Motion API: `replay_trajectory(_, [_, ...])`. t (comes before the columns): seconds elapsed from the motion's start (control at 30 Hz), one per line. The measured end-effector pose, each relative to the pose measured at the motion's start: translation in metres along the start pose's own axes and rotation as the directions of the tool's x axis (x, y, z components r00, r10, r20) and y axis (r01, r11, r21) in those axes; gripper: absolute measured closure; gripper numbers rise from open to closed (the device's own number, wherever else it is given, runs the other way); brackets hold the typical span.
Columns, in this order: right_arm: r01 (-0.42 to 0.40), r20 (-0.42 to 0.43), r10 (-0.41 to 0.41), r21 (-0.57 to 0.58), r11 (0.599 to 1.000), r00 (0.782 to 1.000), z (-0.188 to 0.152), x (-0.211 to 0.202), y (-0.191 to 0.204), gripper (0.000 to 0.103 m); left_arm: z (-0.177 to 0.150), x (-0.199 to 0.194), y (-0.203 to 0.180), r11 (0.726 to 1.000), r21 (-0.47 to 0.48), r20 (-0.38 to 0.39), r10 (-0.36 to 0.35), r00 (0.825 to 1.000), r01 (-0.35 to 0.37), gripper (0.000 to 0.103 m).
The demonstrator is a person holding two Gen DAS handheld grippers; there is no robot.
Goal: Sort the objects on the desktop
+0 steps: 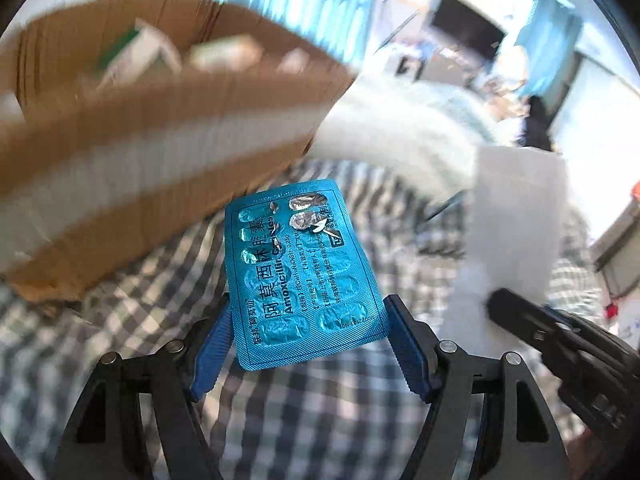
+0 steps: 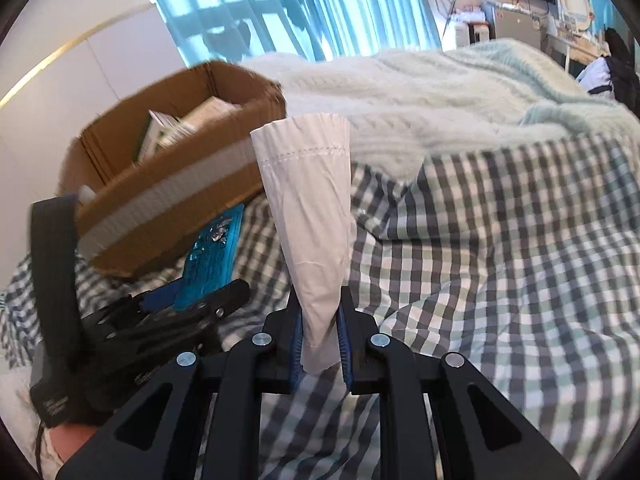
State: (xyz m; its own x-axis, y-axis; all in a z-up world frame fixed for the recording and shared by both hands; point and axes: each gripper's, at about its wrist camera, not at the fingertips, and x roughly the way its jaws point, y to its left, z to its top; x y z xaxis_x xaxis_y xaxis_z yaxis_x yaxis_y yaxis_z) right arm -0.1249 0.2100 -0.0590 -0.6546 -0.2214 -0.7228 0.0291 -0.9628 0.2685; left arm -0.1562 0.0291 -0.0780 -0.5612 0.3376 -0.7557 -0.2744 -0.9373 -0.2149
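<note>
My left gripper (image 1: 308, 320) is shut on a blue amoxicillin blister pack (image 1: 300, 268) and holds it above the checked sheet, just short of a cardboard box (image 1: 160, 152). The pack also shows in the right wrist view (image 2: 212, 256), with the left gripper (image 2: 188, 300) below the box (image 2: 180, 200). My right gripper (image 2: 320, 320) is shut on a folded white tissue (image 2: 316, 220) that stands upright between its fingers. The tissue shows in the left wrist view (image 1: 516, 216), to the right of the pack, with the right gripper (image 1: 560, 336) under it.
The box holds several white and green packets (image 2: 176, 128). A checked bed sheet (image 2: 500, 260) covers the surface. A pale knitted blanket (image 2: 440, 92) lies behind it. Blue curtains (image 2: 280, 4) hang at the back.
</note>
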Motion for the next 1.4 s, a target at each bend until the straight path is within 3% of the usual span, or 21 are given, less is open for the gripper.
replay_trajectory(0.07, [-0.007, 0.038, 0.007, 0.000, 1.000, 0.999, 0.008, -0.016, 0.006, 0.088, 0.010, -0.033, -0.002, 0.998, 0.046, 0.079, -0.040, 0.996, 0.036, 0.029])
replay_trajectory(0.17, [-0.010, 0.097, 0.013, -0.030, 0.999, 0.995, 0.035, -0.040, 0.023, 0.088, 0.034, -0.077, -0.006, 0.994, 0.101, 0.187, -0.048, 0.981, 0.029, 0.029])
replay_trajectory(0.33, [-0.055, 0.156, 0.071, -0.106, 0.993, 0.985, 0.087, -0.053, 0.067, 0.088, 0.099, -0.126, 0.024, 1.000, 0.013, 0.287, -0.008, 0.958, 0.004, 0.028])
replay_trajectory(0.53, [-0.088, 0.125, 0.111, -0.178, 0.980, 0.986, 0.143, -0.007, 0.126, 0.088, 0.160, -0.109, 0.063, 0.986, -0.037, 0.320, 0.168, 0.932, -0.165, 0.028])
replay_trajectory(0.67, [-0.107, 0.077, 0.121, -0.160, 0.981, 0.990, 0.161, 0.036, 0.146, 0.088, 0.165, -0.088, 0.093, 0.984, -0.045, 0.304, 0.177, 0.936, -0.172, 0.028])
replay_trajectory(0.77, [-0.090, 0.057, 0.100, -0.151, 0.984, 0.993, 0.166, 0.053, 0.154, 0.087, 0.160, -0.070, 0.103, 0.986, -0.054, 0.288, 0.166, 0.943, -0.157, 0.018])
replay_trajectory(0.8, [-0.080, 0.063, 0.091, -0.158, 0.984, 0.994, 0.166, 0.054, 0.155, 0.083, 0.157, -0.067, 0.104, 0.988, -0.051, 0.293, 0.156, 0.943, -0.147, 0.016])
replay_trajectory(0.87, [-0.048, 0.086, 0.062, -0.158, 0.986, 0.994, 0.164, 0.050, 0.153, 0.036, 0.154, -0.065, 0.106, 0.988, -0.054, 0.288, 0.157, 0.945, -0.148, 0.008])
replay_trajectory(0.9, [-0.001, 0.125, 0.019, -0.142, 0.990, 0.992, 0.163, 0.042, 0.147, 0.031, 0.149, -0.070, 0.107, 0.986, -0.071, 0.285, 0.164, 0.944, -0.150, 0.003])
replay_trajectory(1.03, [0.007, 0.164, 0.011, -0.106, 0.994, 0.986, 0.154, 0.013, 0.133, 0.027, 0.140, -0.086, 0.109, 0.986, -0.087, 0.306, 0.160, 0.938, -0.140, 0.001])
replay_trajectory(1.3, [0.176, 0.251, -0.135, -0.147, 0.973, 0.959, 0.130, -0.055, 0.122, 0.026, 0.118, -0.125, 0.073, 0.987, -0.022, 0.345, 0.157, 0.926, -0.159, 0.000])
replay_trajectory(1.4, [0.204, 0.286, -0.162, -0.121, 0.971, 0.944, 0.116, -0.082, 0.112, 0.016, 0.112, -0.138, 0.060, 0.989, -0.014, 0.365, 0.142, 0.920, -0.147, 0.000])
